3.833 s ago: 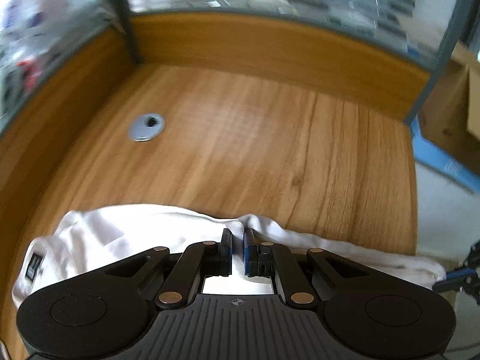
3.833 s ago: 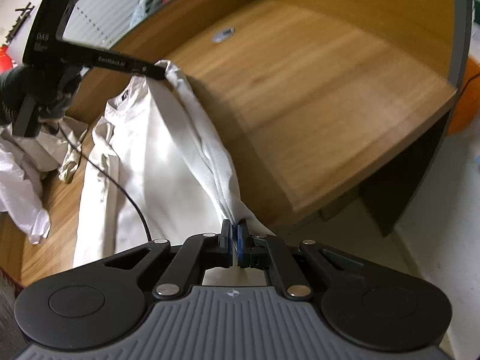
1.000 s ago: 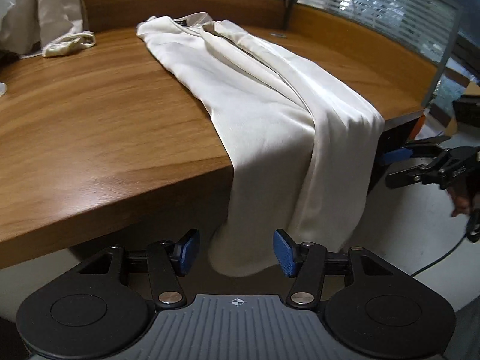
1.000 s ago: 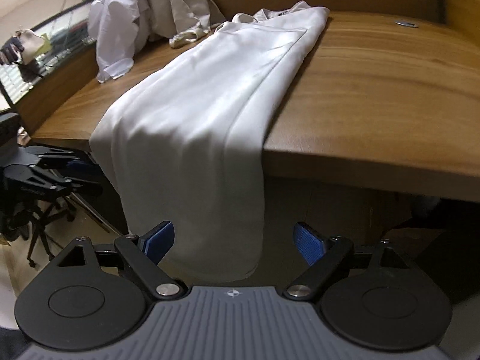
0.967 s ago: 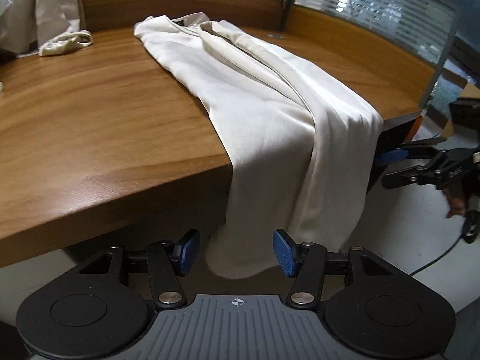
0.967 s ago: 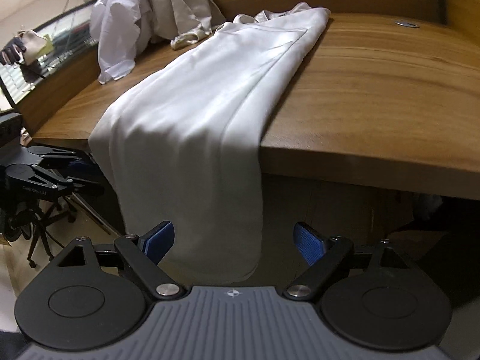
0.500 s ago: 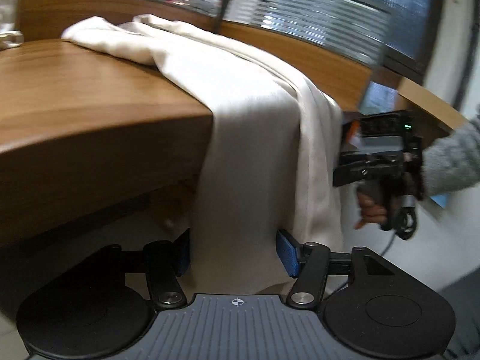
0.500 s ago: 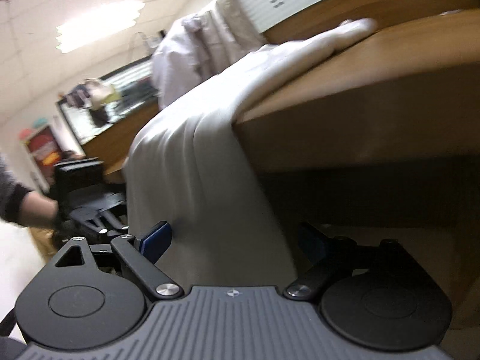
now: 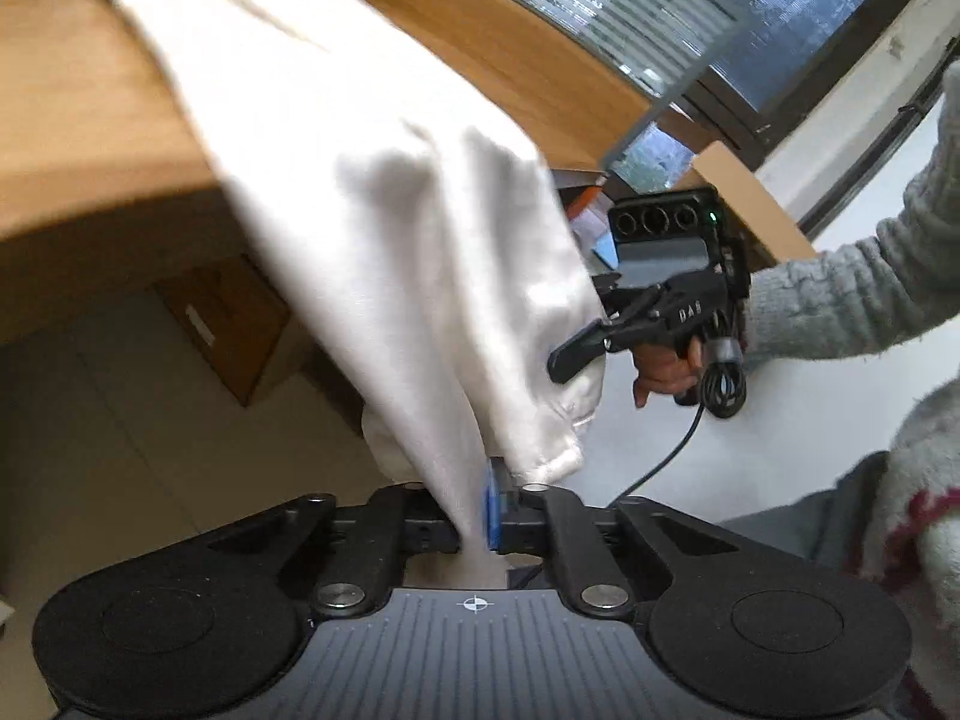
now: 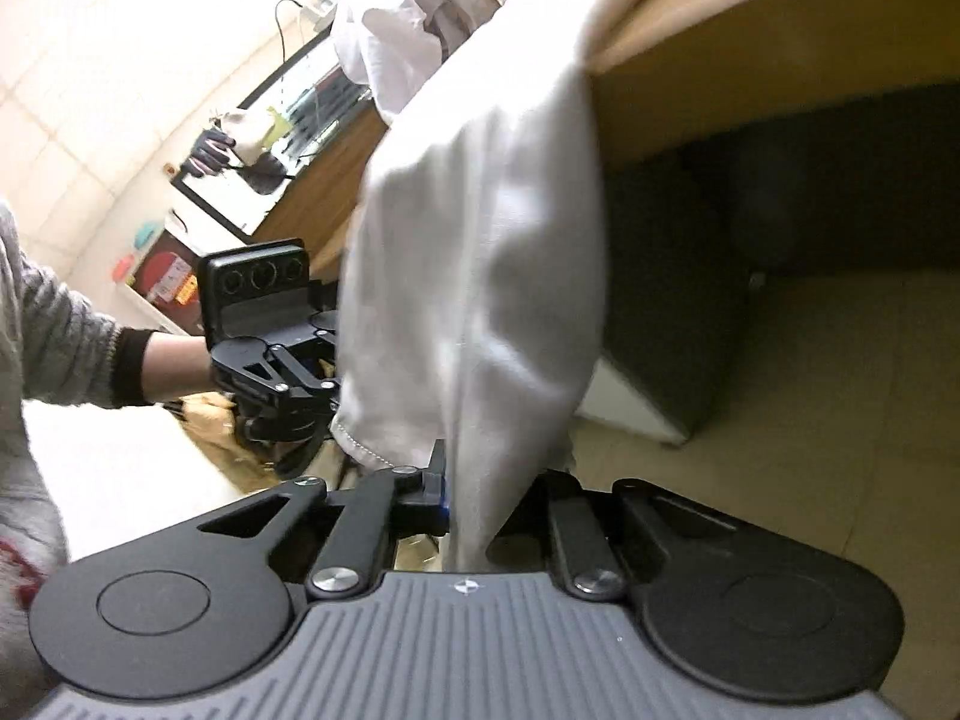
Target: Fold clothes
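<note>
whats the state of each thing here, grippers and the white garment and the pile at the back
left gripper: jaws closing, pinched on the garment's hanging end
right gripper: jaws closing, pinched on the garment's hanging end
white garment: draped over the desk edge, lower part hanging off
desk: carries the garment's upper part
pile of white clothes: heaped, unfolded, at the back of the desk

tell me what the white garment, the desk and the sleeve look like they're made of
White garment: soft thin woven or knit cloth, matte; it drapes and creases over the edge, with a stitched hem. Desk: wood or wood-look laminate, smooth with a slight sheen; which one is unclear. Sleeve: fuzzy grey knit, probably wool or acrylic.
</note>
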Demonstrator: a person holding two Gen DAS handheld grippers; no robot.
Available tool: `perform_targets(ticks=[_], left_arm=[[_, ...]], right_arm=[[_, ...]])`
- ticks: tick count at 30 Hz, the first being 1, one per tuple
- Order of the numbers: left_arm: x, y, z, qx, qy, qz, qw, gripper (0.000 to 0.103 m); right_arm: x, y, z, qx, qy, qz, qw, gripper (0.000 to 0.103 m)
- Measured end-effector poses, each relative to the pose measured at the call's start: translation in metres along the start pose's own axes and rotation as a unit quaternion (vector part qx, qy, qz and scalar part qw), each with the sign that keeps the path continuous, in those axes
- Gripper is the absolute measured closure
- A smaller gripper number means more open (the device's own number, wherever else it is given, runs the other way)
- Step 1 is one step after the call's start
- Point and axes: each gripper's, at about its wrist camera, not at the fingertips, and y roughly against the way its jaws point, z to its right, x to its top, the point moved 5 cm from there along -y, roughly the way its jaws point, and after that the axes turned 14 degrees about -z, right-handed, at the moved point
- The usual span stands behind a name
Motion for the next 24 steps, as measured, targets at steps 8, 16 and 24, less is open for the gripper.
perform_targets(ticks=[8, 16, 24], left_arm=[[0.041, 0.057, 0.059, -0.029, 0.061, 0.045, 0.9967, 0.094], [0.101, 0.111, 0.081, 0.007, 0.065, 0.110, 0.9917, 0.094], [0.143, 0.146, 0.057, 0.032, 0.085, 0.172, 0.9809, 0.094]], right_arm=[[0.029, 0.056, -0.077, 0.073, -0.028, 0.031, 0.996, 0.094], [0.095, 0.115, -0.113, 0.064, -0.027, 0.079, 0.994, 0.094], [0.163, 0.150, -0.105, 0.008, -0.003, 0.105, 0.994, 0.094]])
